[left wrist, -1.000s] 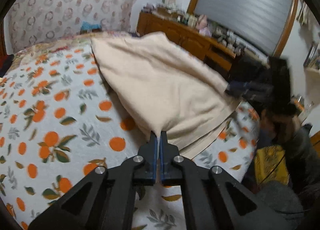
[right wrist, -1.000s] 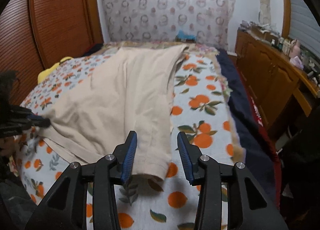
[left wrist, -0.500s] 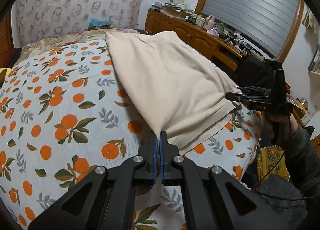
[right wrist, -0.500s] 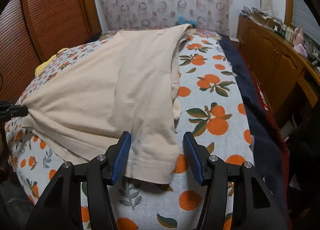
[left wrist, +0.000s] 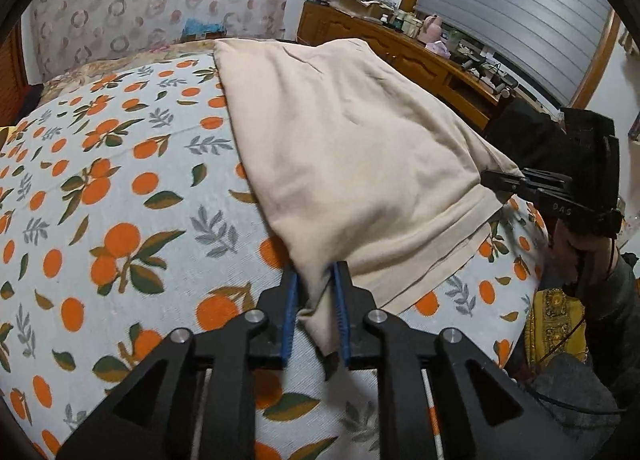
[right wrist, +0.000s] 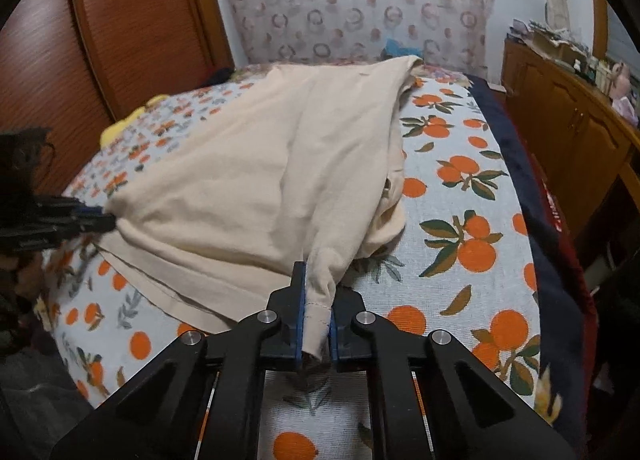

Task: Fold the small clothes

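Note:
A cream garment [left wrist: 352, 164] lies along a bed with an orange-print sheet [left wrist: 104, 196]; it also shows in the right wrist view [right wrist: 272, 180]. My left gripper [left wrist: 314, 292] has its blue pads a little apart, with the garment's near corner hanging loose between them. My right gripper [right wrist: 316, 312] is shut on the hemmed opposite corner, and it shows in the left wrist view [left wrist: 500, 182] at the garment's right edge. The left gripper shows in the right wrist view [right wrist: 92, 220] at the garment's left corner.
A wooden cabinet [right wrist: 568, 128] with clutter on top runs along the bed's right side. A wooden wardrobe [right wrist: 132, 28] stands on the left. A patterned headboard cloth [right wrist: 360, 0] is at the far end. A dark blanket edge [right wrist: 532, 220] hangs off the bed. The person's hand [left wrist: 580, 248] holds the right gripper.
My right gripper closed on the garment's hemmed corner; it was open before. My left gripper's pads, earlier pressed together on the other corner, have parted a little.

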`<state>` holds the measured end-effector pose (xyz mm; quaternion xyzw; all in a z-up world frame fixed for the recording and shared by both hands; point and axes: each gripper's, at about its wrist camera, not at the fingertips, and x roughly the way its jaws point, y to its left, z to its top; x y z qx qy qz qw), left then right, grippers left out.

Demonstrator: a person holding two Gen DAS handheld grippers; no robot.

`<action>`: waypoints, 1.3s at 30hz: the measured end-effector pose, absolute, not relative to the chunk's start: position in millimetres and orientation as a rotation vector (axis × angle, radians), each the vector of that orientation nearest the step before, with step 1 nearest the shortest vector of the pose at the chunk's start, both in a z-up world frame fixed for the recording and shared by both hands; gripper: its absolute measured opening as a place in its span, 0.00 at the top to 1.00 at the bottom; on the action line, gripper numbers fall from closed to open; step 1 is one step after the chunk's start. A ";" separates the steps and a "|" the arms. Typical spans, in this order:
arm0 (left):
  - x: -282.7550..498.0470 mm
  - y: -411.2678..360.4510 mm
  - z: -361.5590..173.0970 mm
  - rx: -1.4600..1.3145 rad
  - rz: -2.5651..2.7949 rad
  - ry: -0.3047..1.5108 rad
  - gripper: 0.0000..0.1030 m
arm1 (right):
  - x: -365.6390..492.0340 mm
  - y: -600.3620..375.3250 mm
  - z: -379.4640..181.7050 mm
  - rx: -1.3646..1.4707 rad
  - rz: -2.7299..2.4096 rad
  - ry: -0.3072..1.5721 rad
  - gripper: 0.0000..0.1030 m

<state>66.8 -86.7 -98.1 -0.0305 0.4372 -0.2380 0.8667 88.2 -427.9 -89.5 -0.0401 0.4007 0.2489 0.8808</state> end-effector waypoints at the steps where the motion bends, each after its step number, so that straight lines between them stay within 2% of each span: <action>1: 67.7 -87.6 -98.4 -0.067 -0.502 0.912 0.86 | 87.3 -429.9 -87.8 -0.066 0.524 0.825 0.95; 3: 69.0 -87.6 -98.5 -0.079 -0.527 0.907 0.86 | 85.6 -434.0 -83.4 -0.033 0.540 0.814 0.95; 5: 66.7 -88.3 -95.8 -0.088 -0.549 0.901 1.00 | 83.3 -436.5 -78.2 -0.014 0.548 0.798 0.95; 12: 35.5 -77.5 -46.7 -0.098 -0.576 0.767 1.00 | 70.6 -441.5 -51.6 0.010 0.559 0.740 0.96; 20: 16.4 -73.2 -11.9 -0.119 -0.621 0.695 1.00 | 38.6 -450.5 -10.3 0.016 0.583 0.693 0.96; 29: 102.7 -69.2 15.0 -0.142 -0.551 0.664 1.00 | 78.7 -447.3 17.1 0.029 0.580 0.627 0.96; 39: 239.5 -72.0 -3.6 -0.126 -0.449 0.748 1.00 | 212.4 -425.7 16.1 -0.011 0.502 0.629 0.96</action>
